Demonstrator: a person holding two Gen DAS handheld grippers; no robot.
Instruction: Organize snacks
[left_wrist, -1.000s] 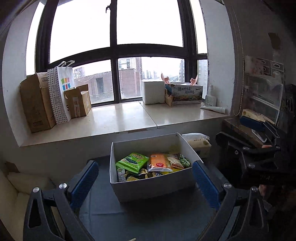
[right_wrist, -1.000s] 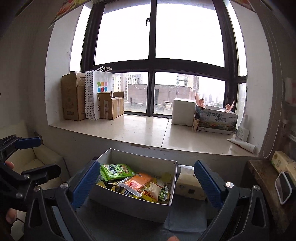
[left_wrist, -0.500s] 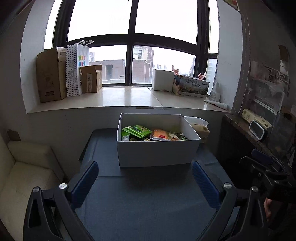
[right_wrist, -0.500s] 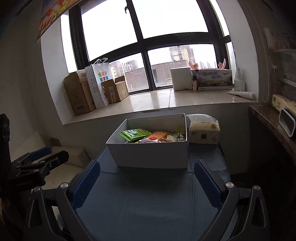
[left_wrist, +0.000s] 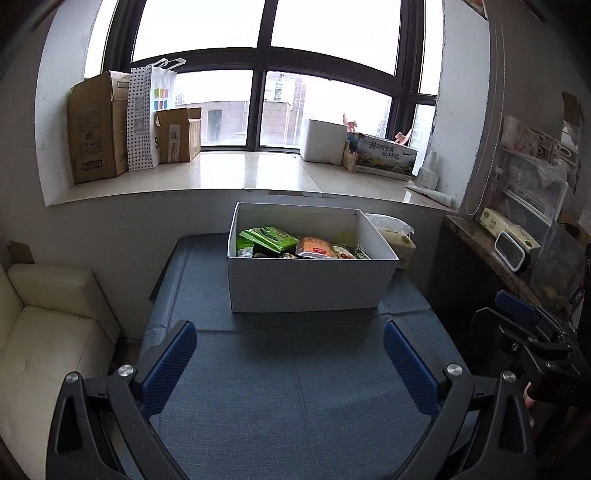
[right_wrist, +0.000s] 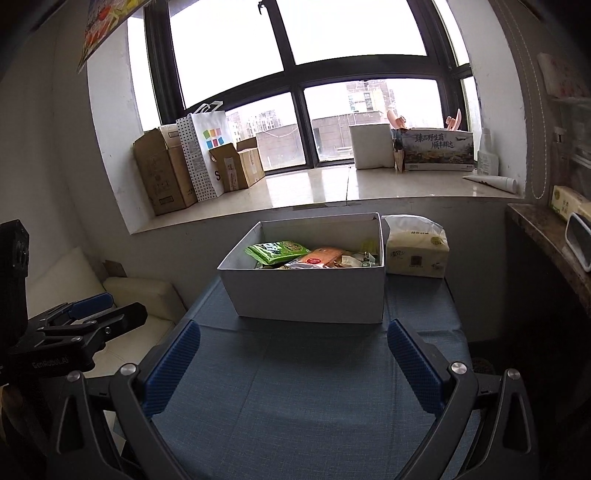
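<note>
Blue-padded left gripper (left_wrist: 290, 363) and right gripper (right_wrist: 293, 365) hover level, spread wide, empty, facing the snack box (left_wrist: 310, 284).

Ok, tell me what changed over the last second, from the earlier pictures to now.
Both grippers pulled back from the white box: a second ago it filled the space between the fingers, now it sits farther off across the blue tablecloth. The left gripper and right gripper were open and empty then and are now. The green snack packet, orange packet and tissue pack lie as before.
</note>
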